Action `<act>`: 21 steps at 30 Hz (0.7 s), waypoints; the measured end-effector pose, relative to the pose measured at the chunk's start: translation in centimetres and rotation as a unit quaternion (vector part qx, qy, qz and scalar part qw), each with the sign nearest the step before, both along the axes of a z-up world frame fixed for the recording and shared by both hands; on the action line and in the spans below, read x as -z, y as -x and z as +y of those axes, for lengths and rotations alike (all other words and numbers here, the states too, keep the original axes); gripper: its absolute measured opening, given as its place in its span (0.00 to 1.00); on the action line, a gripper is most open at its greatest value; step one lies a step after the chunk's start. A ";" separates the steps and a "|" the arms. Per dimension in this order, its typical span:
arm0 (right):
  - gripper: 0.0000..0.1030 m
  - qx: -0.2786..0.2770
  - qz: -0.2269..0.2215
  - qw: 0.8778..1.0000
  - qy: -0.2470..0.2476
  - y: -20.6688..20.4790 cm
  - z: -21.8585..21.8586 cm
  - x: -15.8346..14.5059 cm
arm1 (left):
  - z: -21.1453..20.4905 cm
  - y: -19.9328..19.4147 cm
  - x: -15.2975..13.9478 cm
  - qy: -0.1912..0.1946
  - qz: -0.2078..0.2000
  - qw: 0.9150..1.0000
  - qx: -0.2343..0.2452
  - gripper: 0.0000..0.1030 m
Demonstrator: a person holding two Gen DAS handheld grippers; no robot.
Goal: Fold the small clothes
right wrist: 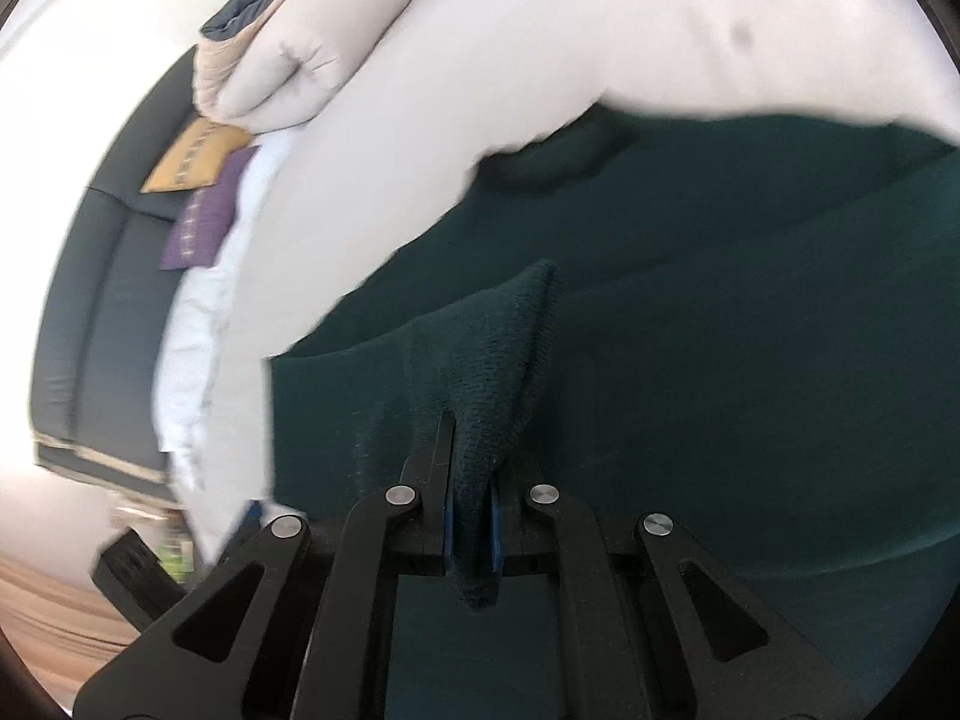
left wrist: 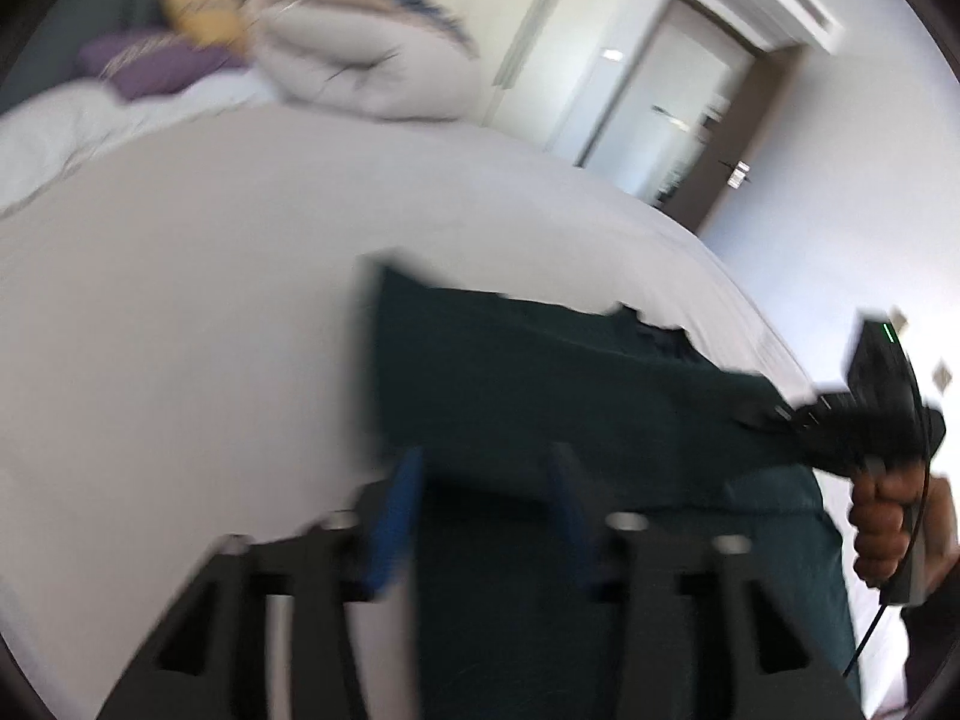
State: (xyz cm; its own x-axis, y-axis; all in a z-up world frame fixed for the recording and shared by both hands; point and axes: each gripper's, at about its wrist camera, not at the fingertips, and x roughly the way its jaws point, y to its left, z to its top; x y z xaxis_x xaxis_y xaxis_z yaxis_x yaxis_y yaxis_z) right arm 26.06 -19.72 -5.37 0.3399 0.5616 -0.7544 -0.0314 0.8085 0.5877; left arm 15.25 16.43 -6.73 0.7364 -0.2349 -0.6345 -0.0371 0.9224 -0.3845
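A dark green garment (left wrist: 540,372) lies spread on the white bed sheet (left wrist: 180,300). My left gripper (left wrist: 483,510) hovers over its near edge with the blue pads (left wrist: 393,516) standing apart; the cloth shows in the gap, but the pads do not press on it. At the right, a hand holds my right gripper (left wrist: 762,414), which pinches the garment's edge. In the right wrist view, that gripper (right wrist: 474,450) is shut on a raised fold of the green garment (right wrist: 720,330), and the pinched cloth hangs down between the pads.
A folded pale duvet (left wrist: 360,60) sits at the head of the bed beside a purple cushion (left wrist: 150,66) and a yellow cushion (left wrist: 204,6). A door (left wrist: 678,108) stands beyond the bed. Wooden floor (right wrist: 48,600) shows past the bed's edge.
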 end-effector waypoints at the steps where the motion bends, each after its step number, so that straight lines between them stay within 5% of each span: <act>1: 0.07 0.008 -0.003 1.000 0.017 -0.2 -1.1 -0.2 | 1.0 -0.2 -0.1 0.001 0.004 1.000 -0.013 0.26; 4: 0.07 0.032 -0.006 0.998 0.049 -0.6 -3.9 -0.5 | 3.5 -0.7 -0.6 0.001 0.007 0.999 -0.043 0.12; 10: 0.07 0.059 0.002 0.996 0.068 0.8 -9.7 1.1 | 2.5 -3.3 -2.4 -0.023 0.005 1.000 -0.017 0.11; 21: 0.07 0.062 0.004 0.995 0.080 1.5 -11.0 2.7 | -4.1 -9.6 -0.9 -0.071 0.045 0.994 0.065 0.11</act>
State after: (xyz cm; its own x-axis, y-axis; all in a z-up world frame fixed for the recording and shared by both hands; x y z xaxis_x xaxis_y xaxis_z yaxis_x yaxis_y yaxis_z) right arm 24.53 -30.68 -8.08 0.3936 0.3877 -0.8335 0.0790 0.8891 0.4508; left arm 24.84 12.30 -5.82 0.6443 -0.2276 -0.7302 0.0566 0.9663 -0.2512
